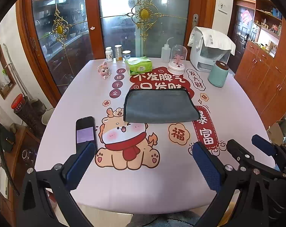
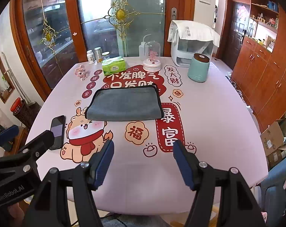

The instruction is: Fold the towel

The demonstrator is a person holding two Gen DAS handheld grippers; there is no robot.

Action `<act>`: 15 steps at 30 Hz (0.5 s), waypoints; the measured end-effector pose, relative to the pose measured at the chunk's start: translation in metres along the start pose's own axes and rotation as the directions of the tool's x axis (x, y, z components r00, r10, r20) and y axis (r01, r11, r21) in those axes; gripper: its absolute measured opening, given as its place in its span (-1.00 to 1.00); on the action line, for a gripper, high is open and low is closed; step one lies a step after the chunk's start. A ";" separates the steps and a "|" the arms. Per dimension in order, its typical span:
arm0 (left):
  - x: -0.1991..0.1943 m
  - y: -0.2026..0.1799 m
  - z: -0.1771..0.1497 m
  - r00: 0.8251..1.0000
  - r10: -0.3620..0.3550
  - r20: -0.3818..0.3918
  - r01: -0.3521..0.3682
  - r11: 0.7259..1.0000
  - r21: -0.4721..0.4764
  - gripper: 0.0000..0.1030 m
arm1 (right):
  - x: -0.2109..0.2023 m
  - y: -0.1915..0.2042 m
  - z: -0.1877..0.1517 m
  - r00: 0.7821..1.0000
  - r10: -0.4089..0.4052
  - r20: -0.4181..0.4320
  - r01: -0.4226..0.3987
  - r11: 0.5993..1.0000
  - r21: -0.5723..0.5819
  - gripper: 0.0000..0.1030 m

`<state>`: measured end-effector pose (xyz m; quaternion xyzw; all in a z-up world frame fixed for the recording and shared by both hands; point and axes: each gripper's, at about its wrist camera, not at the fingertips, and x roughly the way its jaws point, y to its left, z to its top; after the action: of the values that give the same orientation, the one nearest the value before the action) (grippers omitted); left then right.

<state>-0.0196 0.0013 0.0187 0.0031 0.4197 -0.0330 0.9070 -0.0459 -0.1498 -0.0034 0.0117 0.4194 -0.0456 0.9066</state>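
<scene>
My left claw (image 1: 141, 162) is released, fingers wide apart, hovering over the near edge of the tabletop (image 1: 135, 187), nothing btwn the pads. My right claw (image 2: 143, 160) is released too, also empty, just right of the left one; its blue pads (image 2: 182, 162) frame the cartoon print on the cloth. Farther out, mid-tabletop, the towel (image 2: 124, 104) lies flat, grey w/ dark trim, already doubled over, well apart from both claws. A phone (image 1: 85, 132) sits near-left of it, screen up. At the far edge: green tissue pack (image 2: 113, 65), glass dome (image 2: 152, 56), teal canister (image 2: 198, 67), and a white appliance (image 2: 192, 43) w/ a white cloth draped on top, far right.
</scene>
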 end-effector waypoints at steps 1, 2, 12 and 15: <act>0.000 0.000 0.000 1.000 0.000 0.000 0.000 1.000 -0.002 0.99 | 0.000 0.000 0.000 1.000 0.001 0.000 -0.001 1.000 0.000 0.28; 0.000 0.000 0.000 1.000 0.000 0.000 0.000 1.000 -0.004 0.99 | 0.000 0.000 0.000 1.000 0.002 0.000 -0.002 1.000 -0.001 0.28; -0.001 0.004 -0.005 1.000 0.004 -0.013 -0.005 1.000 -0.017 0.99 | -0.005 0.003 -0.002 1.000 0.001 0.012 -0.001 1.000 -0.013 0.28; 0.000 0.005 -0.005 1.000 0.005 -0.015 -0.005 1.000 -0.020 0.99 | -0.007 0.004 -0.002 1.000 -0.003 0.017 0.004 1.000 -0.018 0.28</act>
<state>-0.0234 0.0061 0.0150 -0.0045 0.4270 -0.0266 0.9039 -0.0516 -0.1452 0.0008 0.0026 0.4122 -0.0436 0.9100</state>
